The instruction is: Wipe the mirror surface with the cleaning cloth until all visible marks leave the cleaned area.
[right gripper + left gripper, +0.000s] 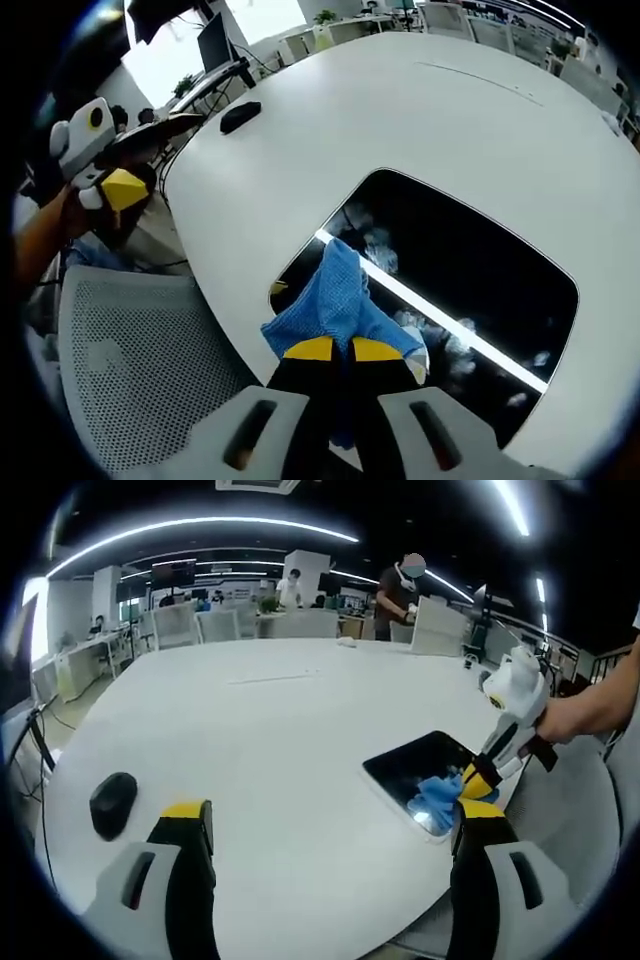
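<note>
A dark rectangular mirror (470,270) lies flat near the edge of the white round table (450,120). It carries whitish smudges (378,247). A blue cleaning cloth (338,295) rests on the mirror's near corner, and my right gripper (343,348) is shut on it. In the left gripper view the right gripper (470,785) comes in from the right, held by a hand, and presses the cloth (435,798) onto the mirror (415,765). My left gripper (335,815) hovers open over the bare table, left of the mirror. The left gripper (118,165) is also at upper left in the right gripper view.
A black mouse (112,802) lies on the table at the left, away from the mirror. A grey mesh chair (130,370) stands beside the table edge by the mirror. Desks, chairs and people (400,585) fill the office behind the table's far side.
</note>
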### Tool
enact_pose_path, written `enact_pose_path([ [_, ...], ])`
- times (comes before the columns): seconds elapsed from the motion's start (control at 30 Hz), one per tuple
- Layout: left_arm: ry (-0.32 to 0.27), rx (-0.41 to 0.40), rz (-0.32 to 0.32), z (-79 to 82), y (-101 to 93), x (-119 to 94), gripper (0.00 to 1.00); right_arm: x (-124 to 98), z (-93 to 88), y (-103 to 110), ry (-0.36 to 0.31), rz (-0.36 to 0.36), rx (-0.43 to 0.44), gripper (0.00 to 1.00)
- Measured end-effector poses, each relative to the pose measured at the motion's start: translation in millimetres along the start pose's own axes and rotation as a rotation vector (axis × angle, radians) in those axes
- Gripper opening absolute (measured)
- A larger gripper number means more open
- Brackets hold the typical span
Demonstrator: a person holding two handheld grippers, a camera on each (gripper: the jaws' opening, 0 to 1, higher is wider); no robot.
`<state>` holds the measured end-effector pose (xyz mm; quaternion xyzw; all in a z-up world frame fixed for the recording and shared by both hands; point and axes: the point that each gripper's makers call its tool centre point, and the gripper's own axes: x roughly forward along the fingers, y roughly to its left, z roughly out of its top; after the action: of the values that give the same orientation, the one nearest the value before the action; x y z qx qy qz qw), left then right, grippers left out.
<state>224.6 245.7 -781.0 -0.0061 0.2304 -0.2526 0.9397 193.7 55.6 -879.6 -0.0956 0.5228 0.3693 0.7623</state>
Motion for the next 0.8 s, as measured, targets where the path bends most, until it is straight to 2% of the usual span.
enact_pose_path([
  [0.37, -0.005, -0.009, -0.009, 0.9, -4.4, 1.1, 0.99, -5.9, -6.5, -10.9, 0.000, -0.008, 0.021, 0.00],
  [0.8, 0.007, -0.007, -0.017, -2.2, -0.1, 3.7, 0.99, -13.6, -14.1, -23.7, 0.002, -0.026, 0.040, 0.00],
])
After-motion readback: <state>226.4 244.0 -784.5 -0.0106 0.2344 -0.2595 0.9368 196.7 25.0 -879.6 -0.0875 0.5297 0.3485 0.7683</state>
